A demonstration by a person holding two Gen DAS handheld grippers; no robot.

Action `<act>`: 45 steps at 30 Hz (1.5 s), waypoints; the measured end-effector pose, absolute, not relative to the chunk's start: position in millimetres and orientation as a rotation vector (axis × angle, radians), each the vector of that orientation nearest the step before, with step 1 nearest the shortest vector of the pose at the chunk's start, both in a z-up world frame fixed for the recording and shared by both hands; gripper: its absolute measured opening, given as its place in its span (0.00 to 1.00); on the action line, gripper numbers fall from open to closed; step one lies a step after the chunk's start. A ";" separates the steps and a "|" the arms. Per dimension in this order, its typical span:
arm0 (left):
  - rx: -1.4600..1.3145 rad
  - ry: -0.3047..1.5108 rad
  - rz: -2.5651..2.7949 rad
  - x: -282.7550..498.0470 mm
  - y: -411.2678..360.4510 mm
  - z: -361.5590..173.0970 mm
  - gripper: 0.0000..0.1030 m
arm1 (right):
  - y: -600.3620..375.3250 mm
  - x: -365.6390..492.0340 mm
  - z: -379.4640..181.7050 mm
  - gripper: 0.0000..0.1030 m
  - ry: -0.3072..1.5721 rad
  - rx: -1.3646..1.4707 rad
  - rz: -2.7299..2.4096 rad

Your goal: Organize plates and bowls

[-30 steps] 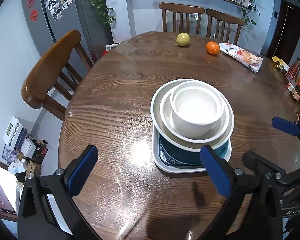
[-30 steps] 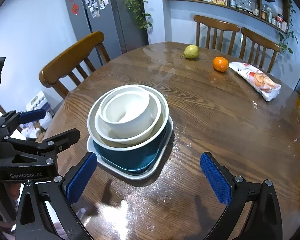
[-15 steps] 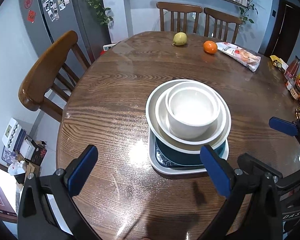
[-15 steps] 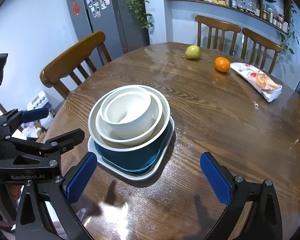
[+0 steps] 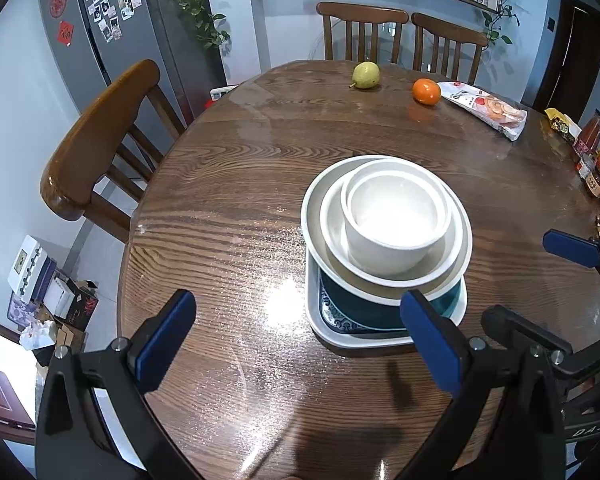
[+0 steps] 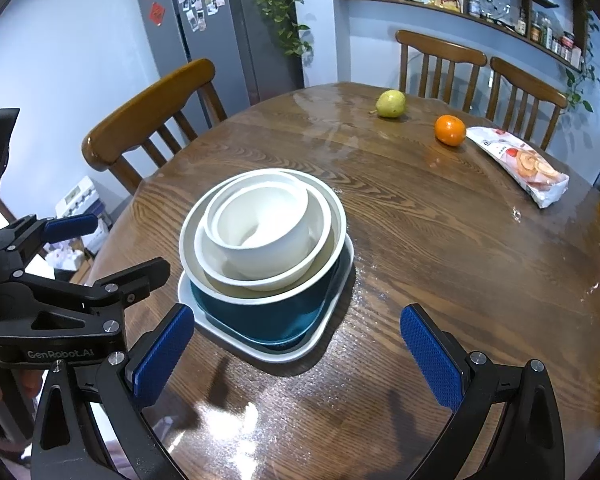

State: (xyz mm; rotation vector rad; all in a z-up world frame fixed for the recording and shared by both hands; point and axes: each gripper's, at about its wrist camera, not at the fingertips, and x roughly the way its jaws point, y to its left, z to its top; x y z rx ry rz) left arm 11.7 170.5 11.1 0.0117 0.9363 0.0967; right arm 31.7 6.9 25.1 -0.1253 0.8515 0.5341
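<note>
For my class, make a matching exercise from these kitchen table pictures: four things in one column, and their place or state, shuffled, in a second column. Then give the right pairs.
Things:
1. small white bowl
2. teal bowl
3. orange
4. right gripper

Places or states:
A. beside the snack packet, at the far side of the table
B. open, holding nothing
C. top of the nested stack
D. sitting on the white square plate, under the white bowls

Pairs: 1-C, 2-D, 3-A, 4-B

Desk (image 5: pixel 228 216): glossy grained wood. Bowls (image 5: pixel 396 220): smooth matt white ceramic. Tray (image 6: pixel 320 332): glossy white. Pads (image 6: pixel 430 356): textured blue rubber.
</note>
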 end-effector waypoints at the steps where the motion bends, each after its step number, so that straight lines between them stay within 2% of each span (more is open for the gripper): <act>1: 0.013 0.937 0.099 11.7 170.9 10.5 0.99 | 7.2 32.0 24.9 1.00 0.853 -0.125 0.535; 45: 0.023 0.948 0.099 14.3 172.1 4.6 0.99 | 10.6 32.0 23.4 1.00 0.852 -0.125 0.538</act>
